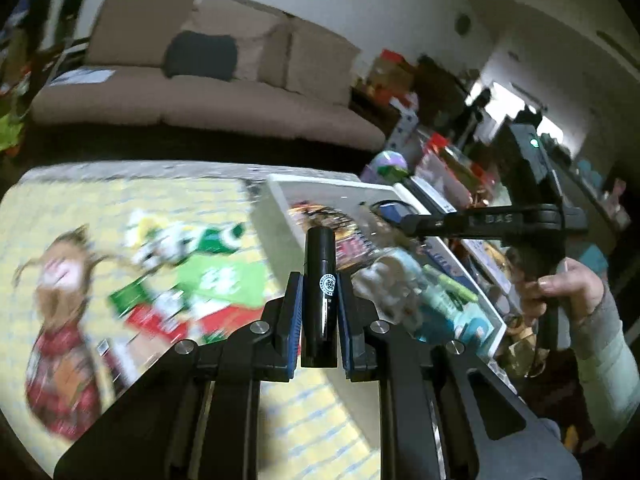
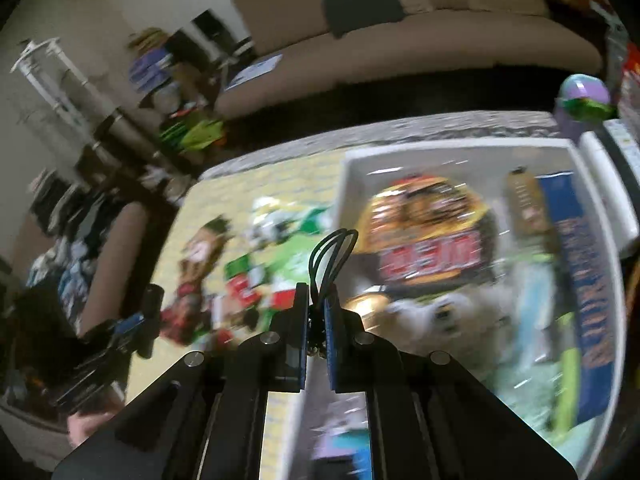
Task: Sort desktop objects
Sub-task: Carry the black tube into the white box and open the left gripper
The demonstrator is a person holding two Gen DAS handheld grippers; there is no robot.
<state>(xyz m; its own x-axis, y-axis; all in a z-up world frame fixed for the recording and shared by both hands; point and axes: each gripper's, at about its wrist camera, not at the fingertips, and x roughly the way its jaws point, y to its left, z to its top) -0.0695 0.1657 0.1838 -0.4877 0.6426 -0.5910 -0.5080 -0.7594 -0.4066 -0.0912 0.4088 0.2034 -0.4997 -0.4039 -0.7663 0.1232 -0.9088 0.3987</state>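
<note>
My left gripper [image 1: 319, 286] is shut on a black cylindrical tube [image 1: 319, 276] with a round white logo, held upright above the yellow patterned tablecloth [image 1: 120, 208]. My right gripper [image 2: 317, 298] is shut on a black looped cable [image 2: 334, 256], held over the left edge of a white tray [image 2: 452, 150]. The tray shows in the left wrist view [image 1: 320, 182] to the right of the tube. The right gripper also appears in the left wrist view [image 1: 416, 224] over the tray. The left gripper with the tube appears at the left of the right wrist view [image 2: 150, 320].
The tray holds a round snack package [image 2: 428, 232], a blue box [image 2: 580, 280], a white plush toy [image 2: 440, 312] and a green marker [image 1: 452, 282]. Colourful packets [image 1: 192, 280] lie on the cloth. A beige sofa [image 1: 200, 92] stands behind the table. Cluttered shelves [image 1: 460, 160] stand at the right.
</note>
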